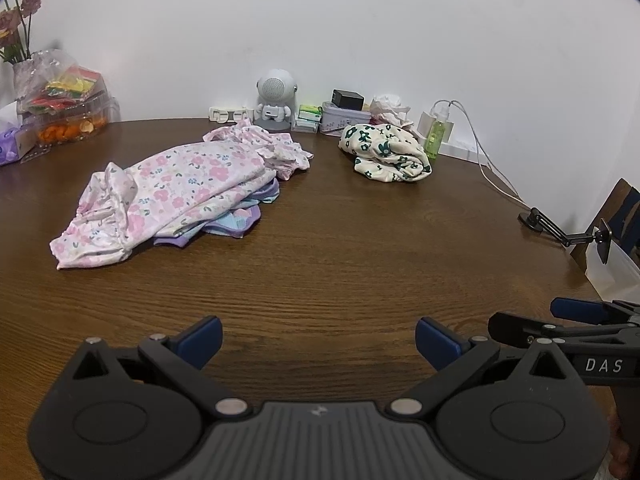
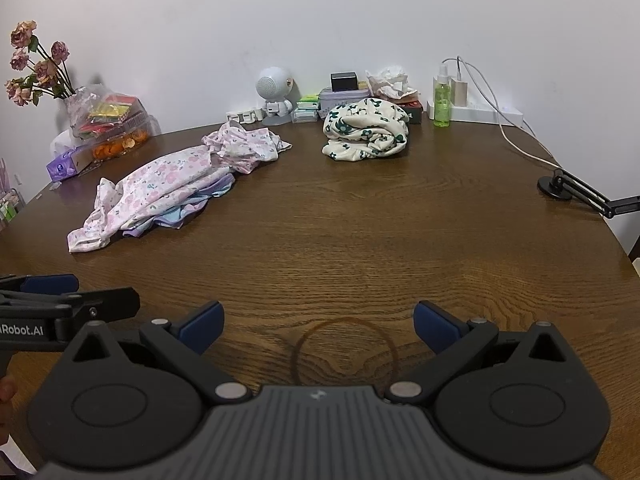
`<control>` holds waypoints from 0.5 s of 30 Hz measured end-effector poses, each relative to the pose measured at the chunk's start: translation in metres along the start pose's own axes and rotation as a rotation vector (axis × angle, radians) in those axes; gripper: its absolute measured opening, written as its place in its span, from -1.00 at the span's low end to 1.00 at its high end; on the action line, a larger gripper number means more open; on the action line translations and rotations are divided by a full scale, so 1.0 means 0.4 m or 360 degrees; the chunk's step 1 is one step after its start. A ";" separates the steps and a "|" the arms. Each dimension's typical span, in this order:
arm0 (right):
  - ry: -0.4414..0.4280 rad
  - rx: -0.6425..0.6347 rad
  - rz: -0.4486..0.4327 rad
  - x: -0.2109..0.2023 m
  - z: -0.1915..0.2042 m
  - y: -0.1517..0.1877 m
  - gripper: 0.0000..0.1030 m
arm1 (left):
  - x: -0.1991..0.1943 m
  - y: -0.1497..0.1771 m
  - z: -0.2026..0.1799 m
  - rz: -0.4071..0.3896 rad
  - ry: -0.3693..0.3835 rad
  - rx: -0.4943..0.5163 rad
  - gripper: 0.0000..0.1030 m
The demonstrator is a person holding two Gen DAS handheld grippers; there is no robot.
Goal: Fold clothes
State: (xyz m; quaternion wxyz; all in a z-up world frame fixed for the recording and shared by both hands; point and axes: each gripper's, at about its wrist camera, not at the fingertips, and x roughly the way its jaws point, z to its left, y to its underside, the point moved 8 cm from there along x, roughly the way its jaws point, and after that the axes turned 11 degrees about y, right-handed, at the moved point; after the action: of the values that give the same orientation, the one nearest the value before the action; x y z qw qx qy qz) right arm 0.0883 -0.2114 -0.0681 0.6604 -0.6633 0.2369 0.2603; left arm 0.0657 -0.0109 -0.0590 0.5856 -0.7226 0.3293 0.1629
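A pink floral garment (image 1: 176, 188) (image 2: 160, 188) lies crumpled on the brown table, on top of purple and light-blue clothes (image 1: 236, 216) (image 2: 188, 208). A cream garment with dark green flowers (image 1: 386, 154) (image 2: 366, 130) sits bunched near the back. My left gripper (image 1: 318, 342) hovers open over bare wood near the front edge, holding nothing. My right gripper (image 2: 316, 326) is also open and empty, above a ring mark in the wood. Each gripper shows at the side of the other's view: the right gripper (image 1: 560, 320) and the left gripper (image 2: 60, 292).
Along the wall stand a white robot speaker (image 1: 274, 98) (image 2: 276, 94), small boxes, a green spray bottle (image 1: 435, 136) (image 2: 442, 98), a charger with cable, snack bags (image 1: 68, 100) and dried flowers (image 2: 36, 64). A black phone mount (image 1: 560, 228) (image 2: 580, 192) sits at the right edge.
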 end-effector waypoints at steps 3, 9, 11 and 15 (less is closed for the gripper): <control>-0.0003 -0.0002 0.0008 0.003 0.001 0.001 1.00 | 0.003 0.001 0.002 0.0005 0.0001 0.0000 1.00; -0.0005 -0.0003 0.0021 0.010 0.002 0.003 1.00 | 0.011 0.003 0.006 0.0016 0.0002 -0.0007 1.00; -0.0005 -0.0005 0.0029 0.014 0.002 0.002 1.00 | 0.014 0.003 0.008 0.0020 0.0002 -0.0010 1.00; -0.0009 -0.0014 0.0057 0.031 0.005 0.003 1.00 | 0.021 0.003 0.012 0.0030 0.0008 -0.0015 1.00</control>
State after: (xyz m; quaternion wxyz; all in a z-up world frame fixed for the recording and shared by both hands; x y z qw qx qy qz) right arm 0.0967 -0.2088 -0.0773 0.6535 -0.6611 0.2457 0.2748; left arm 0.0719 -0.0089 -0.0664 0.5797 -0.7227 0.3368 0.1682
